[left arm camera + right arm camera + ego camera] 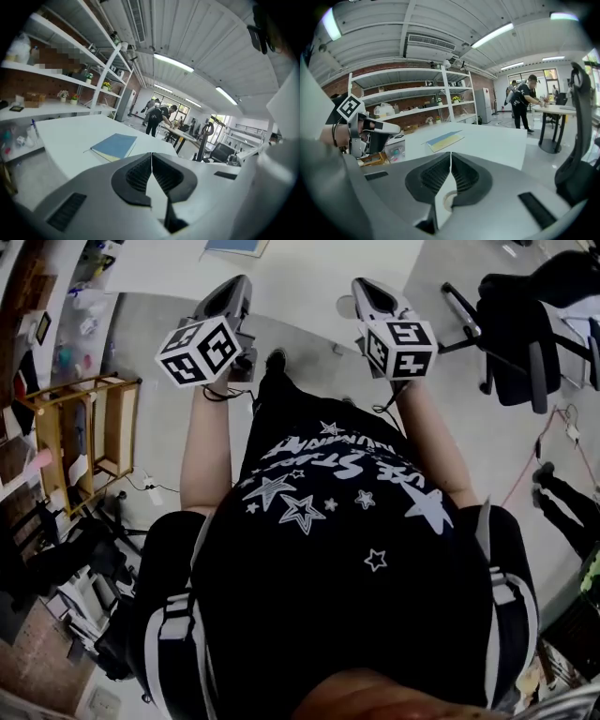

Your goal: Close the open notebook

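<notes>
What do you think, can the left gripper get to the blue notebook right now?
Probably yes, with a move closer: the left gripper, jaws shut, hangs well short of the notebook on the white table, and nothing stands between them.

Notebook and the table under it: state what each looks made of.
Notebook: matte blue cover, probably card or paper-covered board; pale page edges show along its side, so paper inside. Table: smooth white top with a faint sheen, likely laminate or painted board; the pictures leave that open.
</notes>
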Tool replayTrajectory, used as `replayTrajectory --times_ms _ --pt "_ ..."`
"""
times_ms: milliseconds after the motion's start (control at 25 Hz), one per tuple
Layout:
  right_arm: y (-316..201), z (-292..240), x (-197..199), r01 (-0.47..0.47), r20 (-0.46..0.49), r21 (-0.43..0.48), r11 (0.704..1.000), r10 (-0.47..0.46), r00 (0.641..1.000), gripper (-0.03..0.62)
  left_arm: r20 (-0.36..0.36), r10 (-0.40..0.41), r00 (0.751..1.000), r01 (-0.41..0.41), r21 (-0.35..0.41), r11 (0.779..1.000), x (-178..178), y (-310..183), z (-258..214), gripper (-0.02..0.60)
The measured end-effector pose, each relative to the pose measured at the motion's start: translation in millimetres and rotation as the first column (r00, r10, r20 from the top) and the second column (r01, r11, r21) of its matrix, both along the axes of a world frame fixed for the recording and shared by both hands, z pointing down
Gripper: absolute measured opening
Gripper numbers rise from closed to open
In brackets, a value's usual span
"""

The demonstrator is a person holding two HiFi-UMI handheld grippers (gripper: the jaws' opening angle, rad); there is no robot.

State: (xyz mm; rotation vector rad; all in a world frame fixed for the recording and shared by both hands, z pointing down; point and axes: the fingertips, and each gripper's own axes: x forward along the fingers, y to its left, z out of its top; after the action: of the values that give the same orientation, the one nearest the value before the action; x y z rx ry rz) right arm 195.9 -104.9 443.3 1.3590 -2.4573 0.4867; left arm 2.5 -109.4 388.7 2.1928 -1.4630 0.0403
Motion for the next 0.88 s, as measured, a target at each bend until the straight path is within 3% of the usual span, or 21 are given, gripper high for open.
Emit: replayTrajectory --times_ms 80,440,640,880 --pt "20 -3 11 0.026 0.005 0.014 1.0 -0.026 1.0 0.014 -0.036 -0.041 0.999 0.041 0.009 0.999 7 21 -4 0.013" --pt "105 -16 54 0.092 0.037 0.041 0.995 -0.094 0.995 0.014 -0.039 -0.097 0.995 0.098 0.044 0.994 55 122 -18 0.014" --pt "136 -18 53 0.14 0.024 0.029 0.99 -0.141 0.99 0.014 -0.044 -0.119 0.992 0.121 0.054 0.991 64 166 -25 0.014" --pt "164 -14 32 0.183 -0.007 0.031 0.983 -0.183 0.983 0.014 -0.071 -0.147 0.987 0.152 0.062 0.986 52 211 -22 0.012"
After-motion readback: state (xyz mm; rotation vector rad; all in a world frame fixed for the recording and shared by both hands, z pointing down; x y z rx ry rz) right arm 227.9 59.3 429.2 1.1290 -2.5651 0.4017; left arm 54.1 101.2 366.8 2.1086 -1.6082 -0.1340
